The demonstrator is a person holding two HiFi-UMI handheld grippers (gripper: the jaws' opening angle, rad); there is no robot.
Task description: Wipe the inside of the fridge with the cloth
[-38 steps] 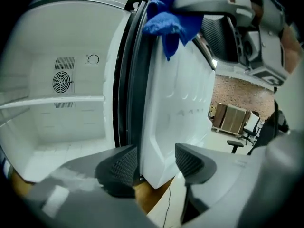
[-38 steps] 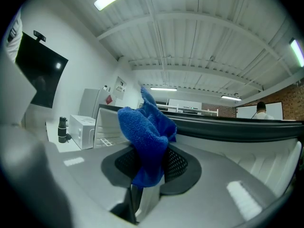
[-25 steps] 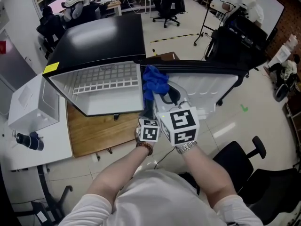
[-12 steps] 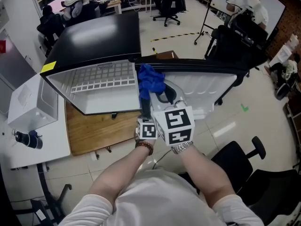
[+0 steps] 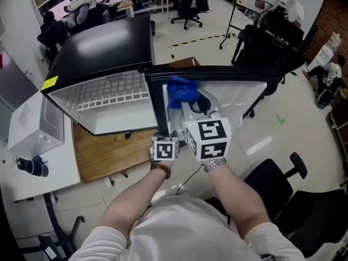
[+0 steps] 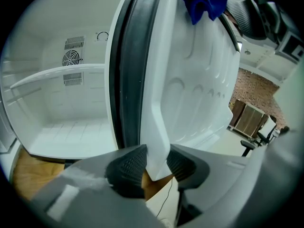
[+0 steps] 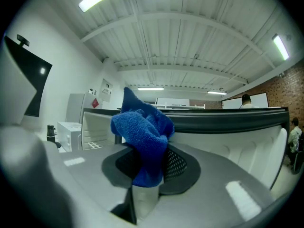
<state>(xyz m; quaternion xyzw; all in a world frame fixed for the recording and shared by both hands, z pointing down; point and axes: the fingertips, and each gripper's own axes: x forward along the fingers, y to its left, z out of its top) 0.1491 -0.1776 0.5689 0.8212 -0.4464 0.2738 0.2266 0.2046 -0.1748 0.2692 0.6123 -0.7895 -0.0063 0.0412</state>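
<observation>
Left gripper (image 6: 156, 163), jaws just closed on the white plastic fridge-door edge (image 6: 159, 103), braces the door open; right gripper (image 7: 149, 167) clamps the bunched blue cloth (image 7: 142, 132), ready to wipe.

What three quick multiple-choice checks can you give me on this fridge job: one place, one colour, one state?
1. Where is the cloth?
A. On the fridge shelf
B. In the right hand-held gripper
C. On the floor

2. What colour is the cloth?
A. Blue
B. Yellow
C. White

3. How is the fridge door?
A. Shut
B. Taken off
C. Open

Answers:
1 B, that gripper's jaws pinch the cloth.
2 A, it is plainly blue.
3 C, the door stands open, its edge gripped by the left hand-held gripper, whose jaws have just been closing.
</observation>
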